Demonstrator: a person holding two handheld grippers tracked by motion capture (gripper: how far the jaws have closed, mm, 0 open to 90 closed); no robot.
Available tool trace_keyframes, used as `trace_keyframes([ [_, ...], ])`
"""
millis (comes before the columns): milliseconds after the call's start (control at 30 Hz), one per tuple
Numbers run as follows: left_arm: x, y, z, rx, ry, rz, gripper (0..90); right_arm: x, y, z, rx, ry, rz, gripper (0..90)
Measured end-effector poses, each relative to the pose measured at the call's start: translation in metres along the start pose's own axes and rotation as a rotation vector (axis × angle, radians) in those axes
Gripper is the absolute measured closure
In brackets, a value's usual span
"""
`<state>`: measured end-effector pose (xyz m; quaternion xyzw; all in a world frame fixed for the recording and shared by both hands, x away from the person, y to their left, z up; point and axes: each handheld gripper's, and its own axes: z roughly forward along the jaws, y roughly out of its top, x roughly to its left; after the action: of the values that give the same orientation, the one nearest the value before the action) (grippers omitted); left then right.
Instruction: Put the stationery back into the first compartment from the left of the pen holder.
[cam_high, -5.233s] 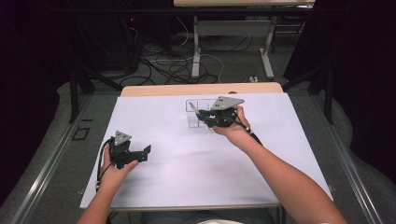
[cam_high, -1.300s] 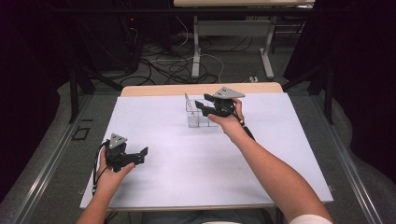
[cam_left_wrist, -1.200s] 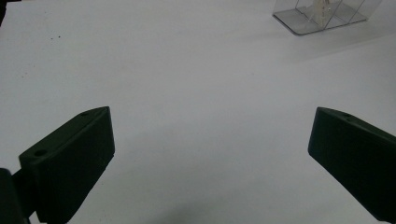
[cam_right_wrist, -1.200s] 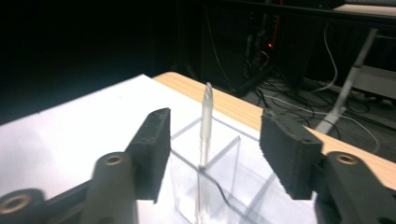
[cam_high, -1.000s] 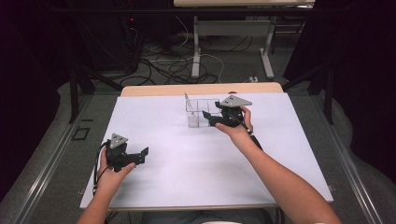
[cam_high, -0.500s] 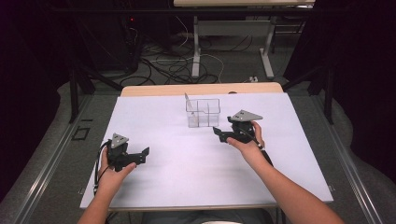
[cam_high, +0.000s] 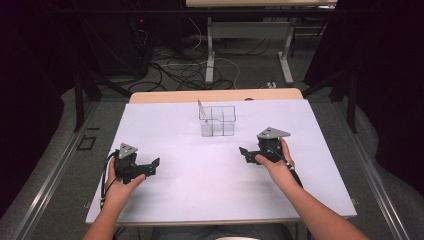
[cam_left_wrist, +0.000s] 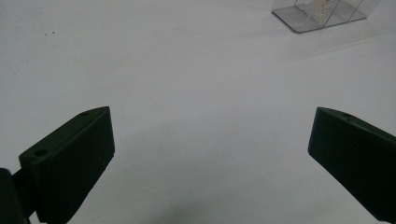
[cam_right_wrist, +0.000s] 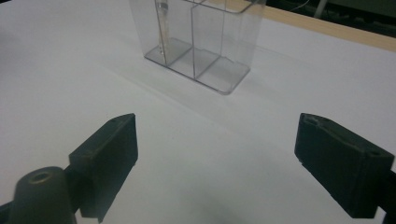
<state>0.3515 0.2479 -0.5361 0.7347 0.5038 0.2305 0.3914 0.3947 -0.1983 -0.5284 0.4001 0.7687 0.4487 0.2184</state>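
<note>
A clear plastic box (cam_high: 218, 121) with compartments stands at the back middle of the white table (cam_high: 200, 195). A thin pale stick (cam_high: 201, 109) leans in its left compartment. My right gripper (cam_high: 244, 152) hovers right of and nearer than the box, jaws open and empty. In the right gripper view the box (cam_right_wrist: 205, 42) and the stick (cam_right_wrist: 162, 25) lie ahead of the open gripper (cam_right_wrist: 217, 128). My left gripper (cam_high: 153, 165) rests at the front left, open and empty. The left gripper view has the box (cam_left_wrist: 322, 11) far off beyond the open gripper (cam_left_wrist: 210, 128).
The table's wooden back edge (cam_high: 215, 95) shows behind the white sheet. Cables (cam_high: 190, 70) and desk legs (cam_high: 210, 55) crowd the floor beyond it. Dark rails (cam_high: 55, 170) run along the left side.
My right gripper has drawn back from the box toward the person and to the right. The left gripper has stayed put.
</note>
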Motion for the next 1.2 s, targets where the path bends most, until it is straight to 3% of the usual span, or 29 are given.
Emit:
trace_keyframes([
  [333,0.0,0.0,-0.001,-0.005,0.001,-0.003,0.4,-0.009,-0.014,-0.008,0.011,-0.024,0.05,1.4],
  [433,0.001,0.001,-0.001,0.004,-0.002,-0.001,0.4,-0.012,-0.017,-0.009,0.018,-0.042,0.04,0.0],
  [1000,0.004,0.001,-0.002,-0.003,0.005,-0.007,0.2,-0.029,-0.026,-0.015,0.034,-0.085,0.091,0.0],
  [1200,0.005,0.002,-0.002,-0.009,-0.004,-0.026,0.2,-0.029,-0.026,-0.015,0.043,-0.092,0.079,0.0],
])
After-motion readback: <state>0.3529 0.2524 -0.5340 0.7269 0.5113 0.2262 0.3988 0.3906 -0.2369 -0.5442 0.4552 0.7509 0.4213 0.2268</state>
